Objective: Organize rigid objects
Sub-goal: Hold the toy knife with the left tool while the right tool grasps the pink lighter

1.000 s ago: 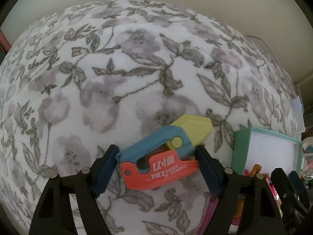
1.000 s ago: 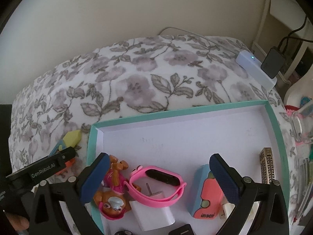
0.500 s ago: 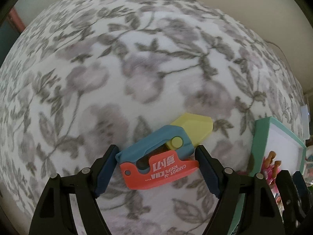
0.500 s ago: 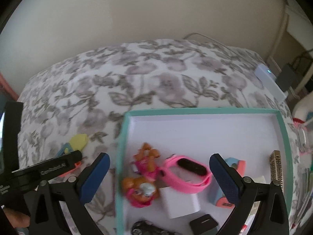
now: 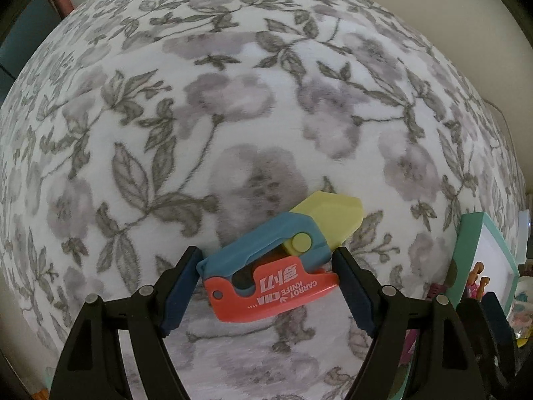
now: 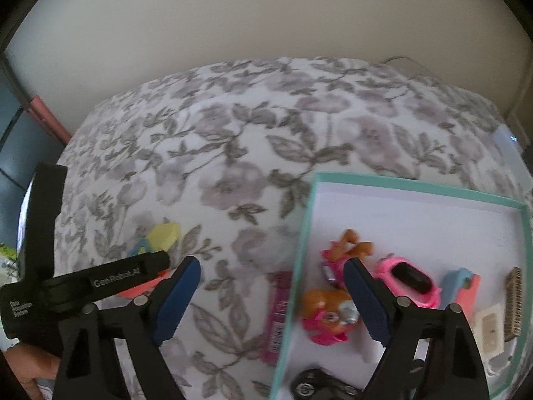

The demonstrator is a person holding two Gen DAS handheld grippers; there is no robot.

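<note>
Gripping toy knife (image 5: 269, 276), left tongs (image 5: 266, 286); right tongs (image 6: 271, 303) closing, empty, over tray rim (image 6: 299, 250).

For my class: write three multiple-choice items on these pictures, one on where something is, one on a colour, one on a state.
1. Where is the pink watch?
A. in the tray
B. on the blanket
C. in the right gripper

2. The toy knife has a blade of which colour?
A. pink
B. yellow
C. black

3. The left gripper is
A. empty
B. out of view
C. clamped on the knife

A: it lies on the tray's white floor.
B: a yellow blade sticks out.
C: both pads press its ends.
</note>
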